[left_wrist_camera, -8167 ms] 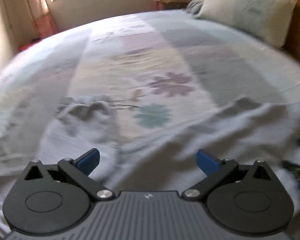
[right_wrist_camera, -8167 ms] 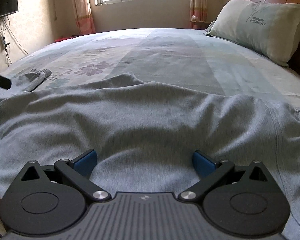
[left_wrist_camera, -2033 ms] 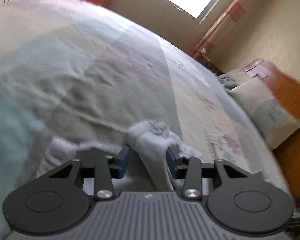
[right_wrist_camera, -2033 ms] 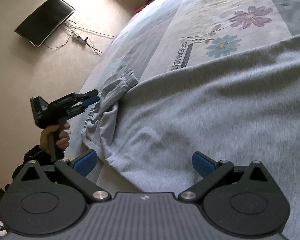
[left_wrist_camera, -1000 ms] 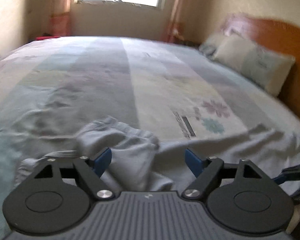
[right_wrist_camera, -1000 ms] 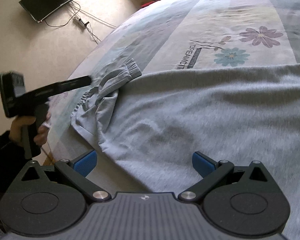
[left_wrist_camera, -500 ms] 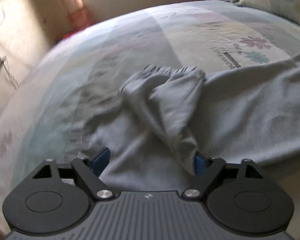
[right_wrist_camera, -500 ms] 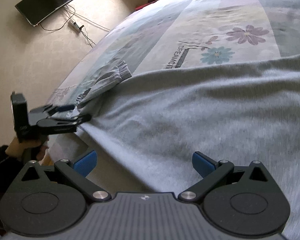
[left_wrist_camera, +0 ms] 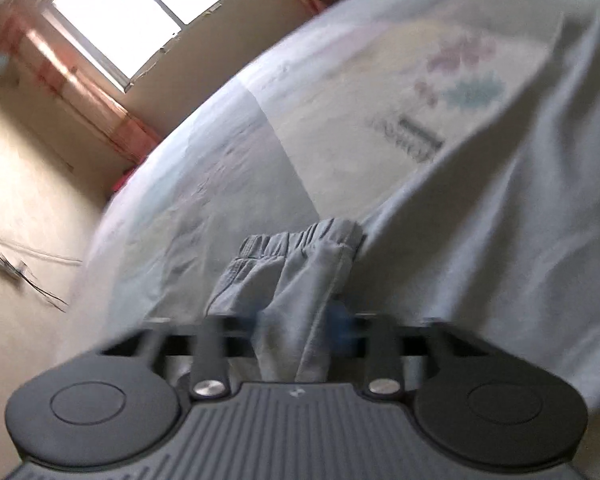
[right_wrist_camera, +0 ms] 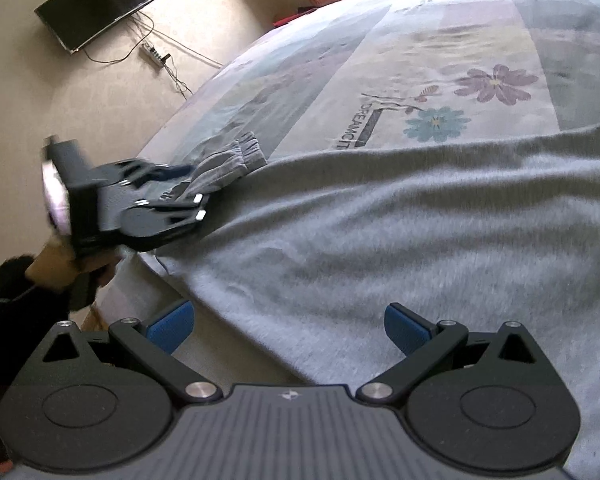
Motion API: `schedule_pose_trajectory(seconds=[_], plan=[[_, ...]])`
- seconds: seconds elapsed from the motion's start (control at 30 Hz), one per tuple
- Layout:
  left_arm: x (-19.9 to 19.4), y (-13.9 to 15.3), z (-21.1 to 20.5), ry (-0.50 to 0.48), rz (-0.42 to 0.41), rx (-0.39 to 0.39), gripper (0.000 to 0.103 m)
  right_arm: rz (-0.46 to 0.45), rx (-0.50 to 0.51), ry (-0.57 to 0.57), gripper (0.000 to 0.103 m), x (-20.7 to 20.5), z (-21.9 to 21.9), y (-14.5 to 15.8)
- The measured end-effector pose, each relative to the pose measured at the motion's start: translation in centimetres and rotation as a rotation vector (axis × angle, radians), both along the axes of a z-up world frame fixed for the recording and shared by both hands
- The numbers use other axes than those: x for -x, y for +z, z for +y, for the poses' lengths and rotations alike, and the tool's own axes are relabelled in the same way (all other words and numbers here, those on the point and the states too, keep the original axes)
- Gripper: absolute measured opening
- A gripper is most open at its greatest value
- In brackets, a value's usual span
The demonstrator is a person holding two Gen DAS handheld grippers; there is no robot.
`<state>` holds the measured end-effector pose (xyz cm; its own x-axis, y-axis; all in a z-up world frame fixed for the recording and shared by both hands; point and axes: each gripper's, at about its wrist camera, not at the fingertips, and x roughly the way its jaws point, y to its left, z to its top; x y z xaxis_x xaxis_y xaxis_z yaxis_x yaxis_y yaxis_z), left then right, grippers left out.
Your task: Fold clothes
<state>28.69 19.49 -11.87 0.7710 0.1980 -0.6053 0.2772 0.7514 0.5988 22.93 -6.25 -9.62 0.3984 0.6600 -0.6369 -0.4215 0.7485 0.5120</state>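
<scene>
A grey garment lies spread across the flowered bed sheet. Its cuffed end is bunched at the bed's left edge. My left gripper is rolled over and its jaws are closing, with the cuffed end filling the gap between the blurred blue pads. The right wrist view shows the left gripper tipped onto that cuff, held by a person's hand. My right gripper is open just above the garment's near edge, with nothing pinched between its pads.
The bed's edge runs down the left of the right wrist view, with bare floor beyond. A black TV and a power strip with cables are on the wall. A bright window with pink curtains is behind the bed.
The left gripper rolled, dropped onto the cuffed end, and its jaws went from wide apart to narrow around the cloth. The right gripper stayed in place.
</scene>
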Motion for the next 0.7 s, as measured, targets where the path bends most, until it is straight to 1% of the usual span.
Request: schedule_pose_trajectory(seconds=[0.03, 0.07, 0.1, 0.17, 0.27, 0.37, 0.47, 0.53, 0.6, 0.7], plan=[[-0.3, -0.2, 0.0, 0.002, 0.007, -0.004, 0.022, -0.003, 0.003, 0.002, 0.103, 0.0, 0.0, 0.1], [-0.3, -0.2, 0.2, 0.003, 0.007, 0.008, 0.012, -0.006, 0.005, 0.004, 0.103, 0.1, -0.1, 0.2], [-0.2, 0.1, 0.5, 0.007, 0.004, 0.029, 0.010, -0.007, 0.007, 0.005, 0.103, 0.1, -0.1, 0.2], [0.6, 1.1, 1.7, 0.021, -0.005, 0.105, 0.009, -0.001, 0.002, 0.003, 0.103, 0.0, -0.2, 0.0], [1.7, 2.7, 4.3, 0.075, -0.015, 0.225, 0.008, 0.021, -0.010, -0.005, 0.103, -0.2, -0.2, -0.5], [2.5, 3.7, 7.2, 0.139, -0.013, 0.294, 0.008, 0.033, -0.024, -0.004, 0.103, -0.3, 0.0, -0.8], [2.8, 4.1, 10.0, 0.210, -0.010, 0.376, 0.008, 0.030, -0.024, 0.009, 0.103, -0.2, 0.4, -0.8], [3.2, 4.1, 12.1, 0.270, -0.003, 0.448, 0.008, 0.028, -0.018, 0.015, 0.103, -0.1, 0.6, -0.8], [3.7, 3.8, 14.2, 0.330, 0.007, 0.538, 0.008, 0.026, -0.011, 0.019, 0.103, 0.0, 0.8, -0.7], [4.9, 2.5, 17.1, 0.411, 0.034, 0.686, 0.010, 0.027, -0.006, 0.018, 0.103, -0.1, 0.8, -0.7]])
